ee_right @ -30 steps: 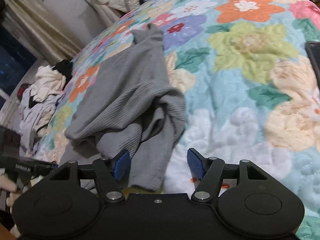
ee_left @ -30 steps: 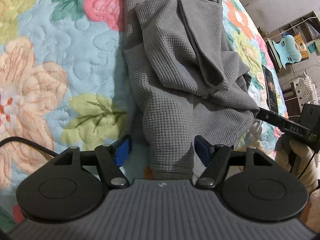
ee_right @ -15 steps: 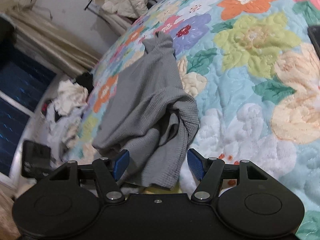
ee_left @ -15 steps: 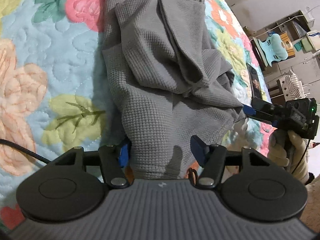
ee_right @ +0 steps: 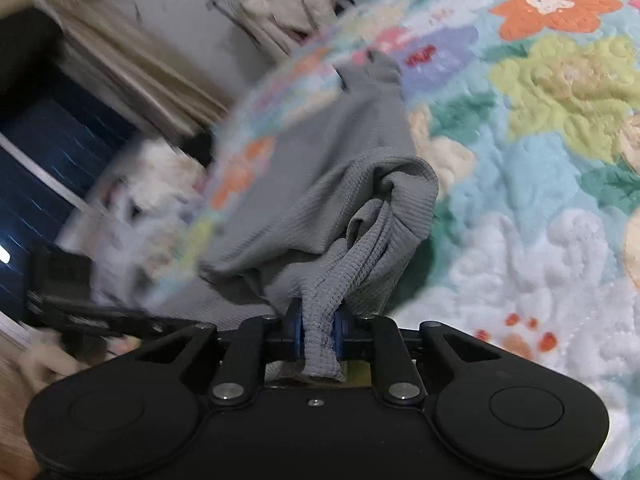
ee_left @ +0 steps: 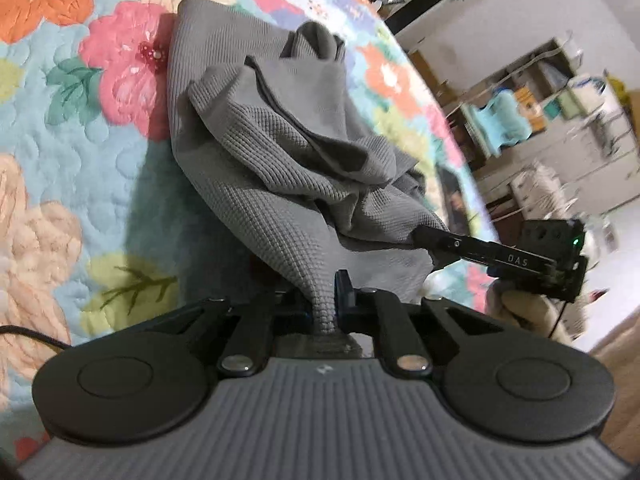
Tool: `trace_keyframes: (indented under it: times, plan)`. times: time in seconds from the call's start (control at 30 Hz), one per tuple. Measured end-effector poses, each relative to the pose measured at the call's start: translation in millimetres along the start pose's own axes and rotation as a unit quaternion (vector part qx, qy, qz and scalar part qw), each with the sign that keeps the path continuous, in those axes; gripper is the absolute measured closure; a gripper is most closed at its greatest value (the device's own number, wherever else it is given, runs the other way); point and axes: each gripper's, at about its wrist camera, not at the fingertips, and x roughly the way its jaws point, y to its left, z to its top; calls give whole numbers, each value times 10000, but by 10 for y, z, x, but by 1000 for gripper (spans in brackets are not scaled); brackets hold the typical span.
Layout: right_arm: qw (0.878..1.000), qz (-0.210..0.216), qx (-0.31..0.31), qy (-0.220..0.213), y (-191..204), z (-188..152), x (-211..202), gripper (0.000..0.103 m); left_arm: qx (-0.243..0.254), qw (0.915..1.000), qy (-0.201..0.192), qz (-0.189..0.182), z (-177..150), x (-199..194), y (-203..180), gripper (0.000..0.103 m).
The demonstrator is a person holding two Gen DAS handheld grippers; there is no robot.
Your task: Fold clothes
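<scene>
The grey waffle-knit garment [ee_left: 280,152] is lying crumpled on the floral quilt [ee_left: 80,128], bunched toward the quilt's near edge with its far end stretching away across the flowers. At the garment's near left corner, the left gripper [ee_left: 323,300] is closing its 2 jaws, with a gathered twist of the grey fabric pinched between the blue pads. At the garment's near right corner, the right gripper [ee_right: 317,326] is likewise closing, its 2 pads pressing on a roped bundle of the same garment [ee_right: 320,200], which is lifting off the quilt [ee_right: 540,184] there.
</scene>
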Motion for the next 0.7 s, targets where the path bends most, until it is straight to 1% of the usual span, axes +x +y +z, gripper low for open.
trace_keyframes:
  times: [0.1,0.17,0.27,0.4,0.47,0.57,0.63,0.67,0.7]
  plan:
    - [9997,165,44,-150,75,187,-104,88,-73,9999,11,-94,269,55,33,94]
    - [9993,209,-166,-243,153,377,-80,88,-42,9999,-21,-106,516,121,22,94]
    - [9985,81,-471,-261,262,696,67,88,-134,9999,-17,-67,950,235,84,94]
    - [9972,-187,-693,-214,302,1198,329,88,-478,9988,-25,40,1534,380,299,94]
    - [9977,-426,-514,-102,212,1492,513,88,-708,9974,-70,117,1792,480,444,94]
    - [9983,-517,280,47,-63,1887,794,88,-1024,9944,-138,230,2162,629,652,94]
    - [9963,-547,646,158,-227,2048,968,88,-951,9950,-175,267,2244,696,686,94]
    - [9955,-588,714,208,-273,2106,1041,88,-912,9953,-194,261,2282,730,692,94]
    - [9954,-656,656,250,-278,2148,1097,88,-903,9954,-231,220,2318,739,717,94]
